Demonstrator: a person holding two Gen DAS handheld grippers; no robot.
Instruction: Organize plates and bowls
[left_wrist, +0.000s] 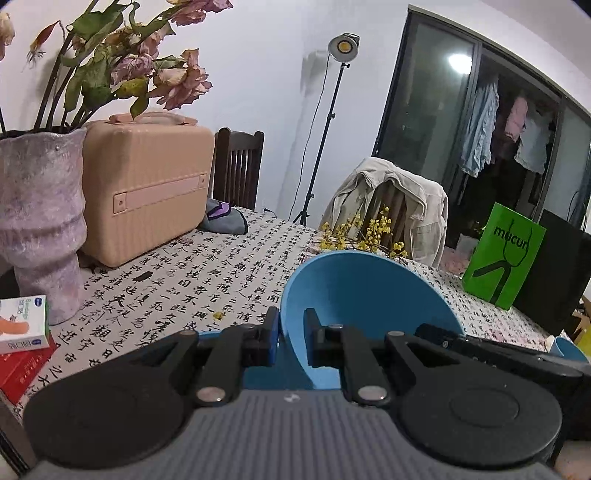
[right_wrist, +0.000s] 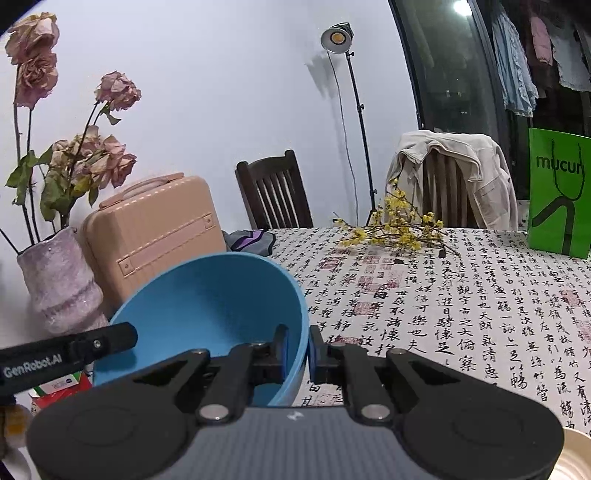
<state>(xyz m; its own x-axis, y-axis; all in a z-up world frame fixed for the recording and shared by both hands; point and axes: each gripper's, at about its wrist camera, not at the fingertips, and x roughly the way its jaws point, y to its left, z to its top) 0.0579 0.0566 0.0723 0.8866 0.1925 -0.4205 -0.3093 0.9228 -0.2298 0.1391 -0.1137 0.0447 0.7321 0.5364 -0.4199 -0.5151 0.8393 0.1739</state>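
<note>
Left wrist view, blue bowl (left_wrist: 354, 288) pinched by both grippers

Beyond my jaws a calligraphy cloth (right_wrist: 461, 295) covered the table. Off to my left stood a lilac vase (left_wrist: 40, 221) of wilted roses (left_wrist: 162, 70), with a peach case (left_wrist: 147, 188) just beside it. Straight ahead lay yellow sprigs (right_wrist: 399, 229), and behind them a jacket (right_wrist: 454, 166) hung over a chair. To my right stood a green bag (right_wrist: 557, 192). A lamp (right_wrist: 338, 37) rose far ahead.
</note>
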